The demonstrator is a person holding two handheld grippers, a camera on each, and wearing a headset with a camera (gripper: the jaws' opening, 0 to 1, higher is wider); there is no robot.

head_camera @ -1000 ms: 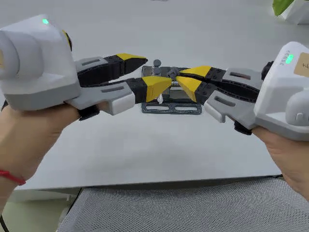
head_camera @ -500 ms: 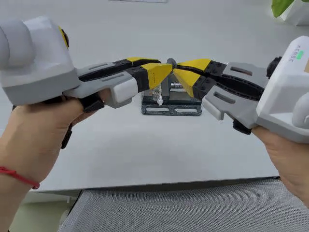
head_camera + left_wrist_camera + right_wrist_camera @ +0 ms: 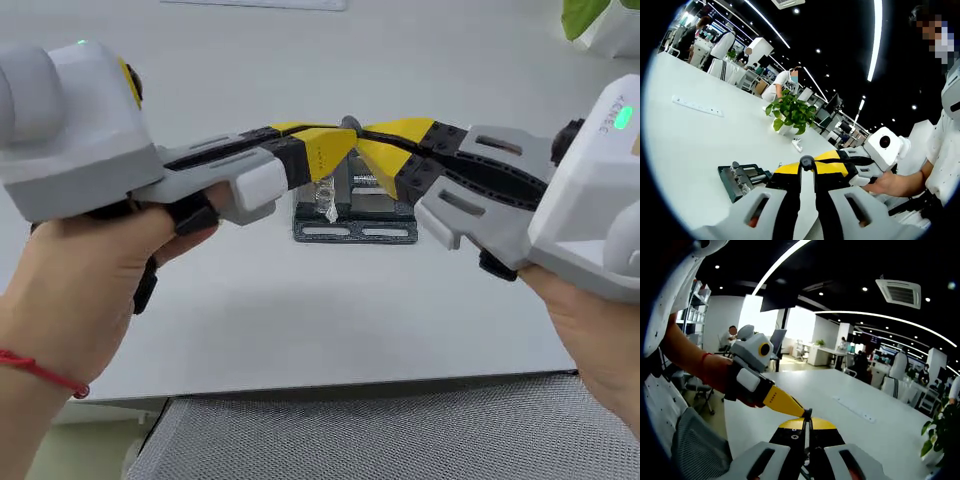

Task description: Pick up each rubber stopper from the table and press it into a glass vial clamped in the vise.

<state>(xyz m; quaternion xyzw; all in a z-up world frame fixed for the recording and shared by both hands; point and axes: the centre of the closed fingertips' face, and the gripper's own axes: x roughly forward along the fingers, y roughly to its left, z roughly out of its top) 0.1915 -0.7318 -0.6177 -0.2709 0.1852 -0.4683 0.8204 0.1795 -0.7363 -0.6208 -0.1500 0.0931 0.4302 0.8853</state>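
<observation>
Left tongs (image 3: pixel 340 138) are clenched on the dark rubber stopper (image 3: pixel 806 162). Right tongs (image 3: pixel 806 418) are closed with hardly a gap, tip to tip with the left. We cannot tell whether they pinch the stopper too. It hangs above the vise (image 3: pixel 355 228) on the white table (image 3: pixel 300 310), with the glass vial (image 3: pixel 328 202) toward 7 o'clock of it. We judge seating comes next: centre it over the vial mouth, press straight down, and keep side load off the glass. The stopper looks small, round, and matte dark grey.
</observation>
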